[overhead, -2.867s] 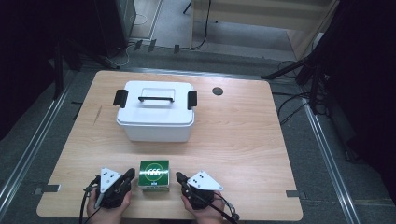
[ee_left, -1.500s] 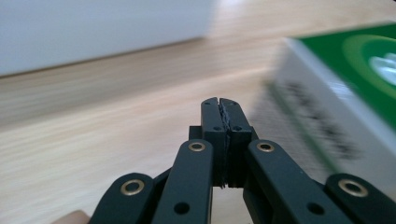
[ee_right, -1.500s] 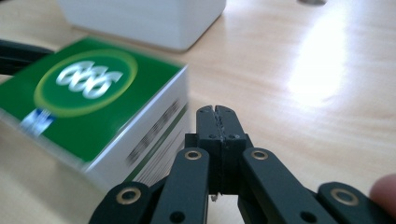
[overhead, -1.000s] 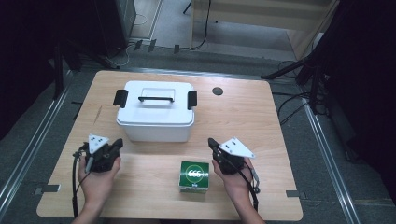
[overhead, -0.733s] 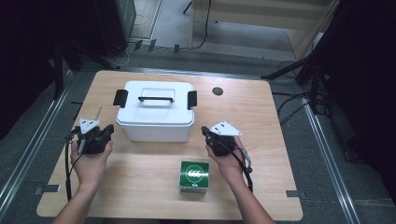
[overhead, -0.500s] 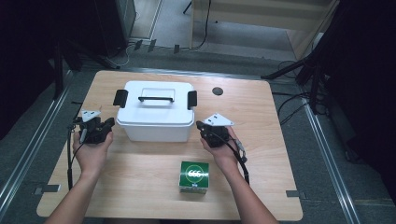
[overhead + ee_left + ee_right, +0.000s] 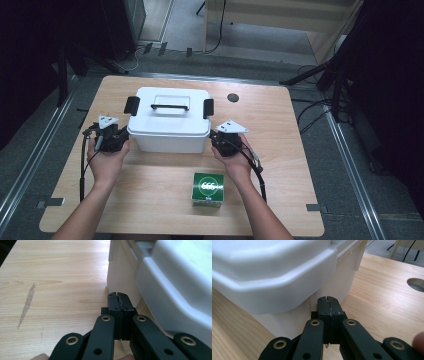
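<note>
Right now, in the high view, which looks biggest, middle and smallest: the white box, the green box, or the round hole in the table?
1. White box, biggest by far.
2. Green box, middle.
3. Round hole, smallest.

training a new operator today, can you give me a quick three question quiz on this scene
1. True or false: both grippers are shut with nothing between their jaws.
2. Which thing lies nearest the person's edge of the table: A) white lidded box B) green carton C) round cable hole?
3. On which sides of the white lidded box do the two grippers stand?

Key
1. True: left gripper and right gripper are shut and empty.
2. B, the green carton.
3. One at each end of the white lidded box, below its black latches.
</note>
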A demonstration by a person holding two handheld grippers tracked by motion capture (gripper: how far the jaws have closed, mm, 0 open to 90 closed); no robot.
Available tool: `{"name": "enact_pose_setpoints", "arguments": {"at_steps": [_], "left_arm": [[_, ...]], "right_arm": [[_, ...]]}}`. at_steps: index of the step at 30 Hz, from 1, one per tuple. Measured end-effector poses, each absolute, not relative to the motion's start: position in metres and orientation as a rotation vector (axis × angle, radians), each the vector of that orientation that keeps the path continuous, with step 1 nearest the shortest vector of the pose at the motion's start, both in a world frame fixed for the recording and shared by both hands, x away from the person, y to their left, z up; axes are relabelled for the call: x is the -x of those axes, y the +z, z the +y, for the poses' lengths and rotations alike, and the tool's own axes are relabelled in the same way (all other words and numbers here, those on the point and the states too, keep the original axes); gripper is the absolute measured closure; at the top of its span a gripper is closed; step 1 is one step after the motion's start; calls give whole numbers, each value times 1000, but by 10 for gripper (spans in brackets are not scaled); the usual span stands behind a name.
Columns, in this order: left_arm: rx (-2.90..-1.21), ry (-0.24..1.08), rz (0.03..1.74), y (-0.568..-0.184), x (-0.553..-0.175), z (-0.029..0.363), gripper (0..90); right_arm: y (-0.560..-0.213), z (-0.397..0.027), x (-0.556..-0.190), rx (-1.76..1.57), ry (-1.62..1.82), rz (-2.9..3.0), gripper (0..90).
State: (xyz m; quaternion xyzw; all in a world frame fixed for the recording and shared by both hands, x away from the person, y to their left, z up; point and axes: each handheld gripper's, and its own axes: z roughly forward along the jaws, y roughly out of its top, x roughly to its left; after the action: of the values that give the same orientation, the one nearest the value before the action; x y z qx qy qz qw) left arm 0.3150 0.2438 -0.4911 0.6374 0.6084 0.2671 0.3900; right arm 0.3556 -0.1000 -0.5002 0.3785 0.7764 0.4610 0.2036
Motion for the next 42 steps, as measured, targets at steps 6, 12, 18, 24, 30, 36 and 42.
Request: {"name": "enact_pose_setpoints", "arguments": {"at_steps": [6,12,18,24,30,36,42], "left_arm": [[-1624,669,1531,-492,-306,233,900],[-1655,686,1526,-494,-297,219,900],[-1639,658,1524,-495,-288,214,900],[-1629,651,1529,-493,-281,211,900],[-1573,725,1532,-491,-258,231,674],[-1595,723,1535,-504,-233,255,248],[-1569,740,1539,-531,-203,278,55]], "right_arm": [[-503,-111,-349,-1061,1279,2162,900],[-507,-122,-341,-1059,1276,2177,900],[-507,-130,-334,-1060,1283,2185,900],[-509,-135,-332,-1046,1272,2191,900],[-512,-153,-322,-1061,1276,2139,847],[-514,-190,-304,-1137,1329,2042,655],[-519,-218,-276,-1169,1292,2030,519]]}}
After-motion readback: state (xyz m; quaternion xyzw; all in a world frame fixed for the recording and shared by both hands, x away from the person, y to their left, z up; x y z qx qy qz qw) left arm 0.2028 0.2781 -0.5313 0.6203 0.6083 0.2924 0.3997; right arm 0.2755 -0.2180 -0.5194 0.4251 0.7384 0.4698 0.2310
